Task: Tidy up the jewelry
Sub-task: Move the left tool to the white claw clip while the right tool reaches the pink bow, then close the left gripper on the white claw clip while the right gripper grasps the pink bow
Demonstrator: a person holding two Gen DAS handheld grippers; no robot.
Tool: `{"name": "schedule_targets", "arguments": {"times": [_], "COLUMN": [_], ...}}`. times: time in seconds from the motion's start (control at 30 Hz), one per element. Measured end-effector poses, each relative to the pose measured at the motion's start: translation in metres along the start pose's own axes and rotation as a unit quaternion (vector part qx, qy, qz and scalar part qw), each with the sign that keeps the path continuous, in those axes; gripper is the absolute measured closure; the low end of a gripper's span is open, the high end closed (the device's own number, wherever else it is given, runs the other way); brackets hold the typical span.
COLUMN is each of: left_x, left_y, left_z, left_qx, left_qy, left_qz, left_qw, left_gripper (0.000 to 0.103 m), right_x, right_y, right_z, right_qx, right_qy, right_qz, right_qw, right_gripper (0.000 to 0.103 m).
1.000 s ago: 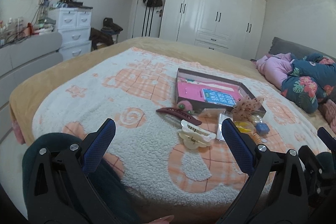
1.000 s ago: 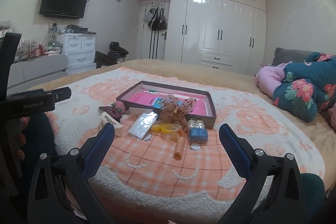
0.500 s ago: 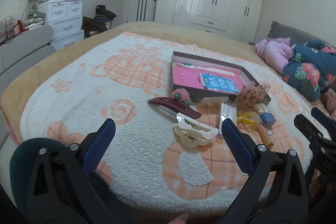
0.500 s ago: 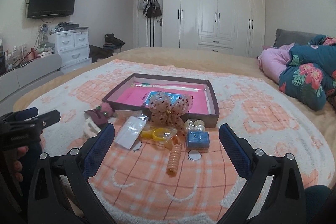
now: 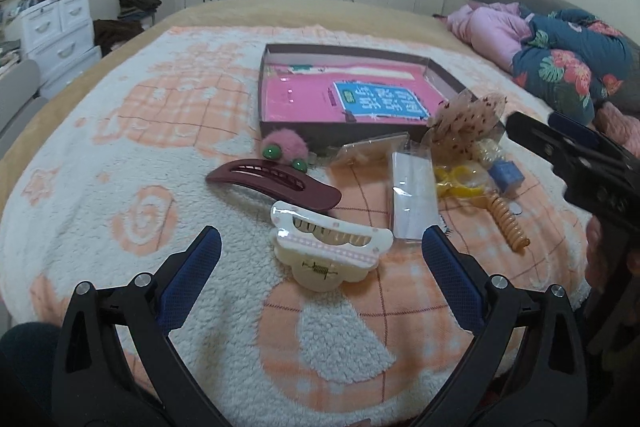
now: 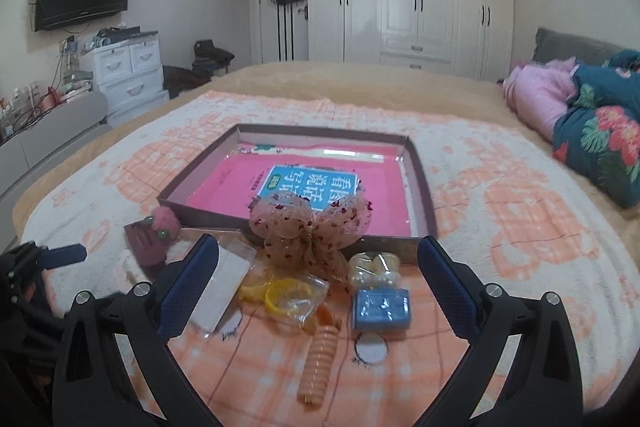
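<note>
hovering over a scatter of hair pieces

lying on the fleecy peach-and-white blanket [image 5: 120, 163], the jewelry and hair things sit in a loose cluster just in front of a shallow dark-walled box [image 5: 298, 131] with a pink lining and a blue printed card inside. the left gripper [image 5: 320, 245] has its blue-padded fingers [image 5: 192, 275] spread wide and holds nothing; between them, in the left wrist view, lies a cream claw clip [image 5: 328, 247] with a visible spring and comb teeth, resting on the blanket. just beyond it lies a long maroon barrette [image 5: 272, 183] with slots cut through it, and a fuzzy pink clip [image 5: 282, 147] with two green eyes sits against the box's front wall. a clear flat packet [image 5: 412, 195] lies to the right of the claw clip. the right gripper [image 6: 318, 251] is also spread wide and empty, hovering above the items. in its view a sheer speckled bow [image 6: 304, 231] leans on the box's front edge, with yellow rings in a clear bag [image 6: 284, 297] just beside it, a small blue box [image 6: 382, 309], a bag of pale beads [image 6: 374, 269], and a ribbed orange spiral hair tie [image 6: 320, 367] nearest the camera.
</note>
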State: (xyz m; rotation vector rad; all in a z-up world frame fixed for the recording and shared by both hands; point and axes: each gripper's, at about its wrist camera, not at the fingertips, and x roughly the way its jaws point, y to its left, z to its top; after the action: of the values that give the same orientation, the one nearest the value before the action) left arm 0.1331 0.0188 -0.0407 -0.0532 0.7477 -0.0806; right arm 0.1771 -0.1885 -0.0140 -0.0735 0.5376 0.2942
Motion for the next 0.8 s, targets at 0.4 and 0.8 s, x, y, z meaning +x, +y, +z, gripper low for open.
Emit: {"name": "schedule_targets", "arguments": {"times": [0.4,0.8], "left_x": [0.029,0.034], "left_y": [0.004,0.000], "left_z": [-0.002,-0.002], "left_qx": [0.001,0.011], "left_qy": [0.045,0.047], "left_qz": [-0.006,-0.025], "left_qw": [0.9990,0.9985], "left_gripper": [0.014,0.031], "right_x": [0.069,0.060], "right_y": [-0.003,-0.003], "right_z": [0.006,0.008], "right_qx": [0.031,0.025], "right_qy": [0.065,0.039], "right_qz": [0.015,0.044], "right_qw": [0.997,0.998], "right_gripper": [0.007,0.083]}}
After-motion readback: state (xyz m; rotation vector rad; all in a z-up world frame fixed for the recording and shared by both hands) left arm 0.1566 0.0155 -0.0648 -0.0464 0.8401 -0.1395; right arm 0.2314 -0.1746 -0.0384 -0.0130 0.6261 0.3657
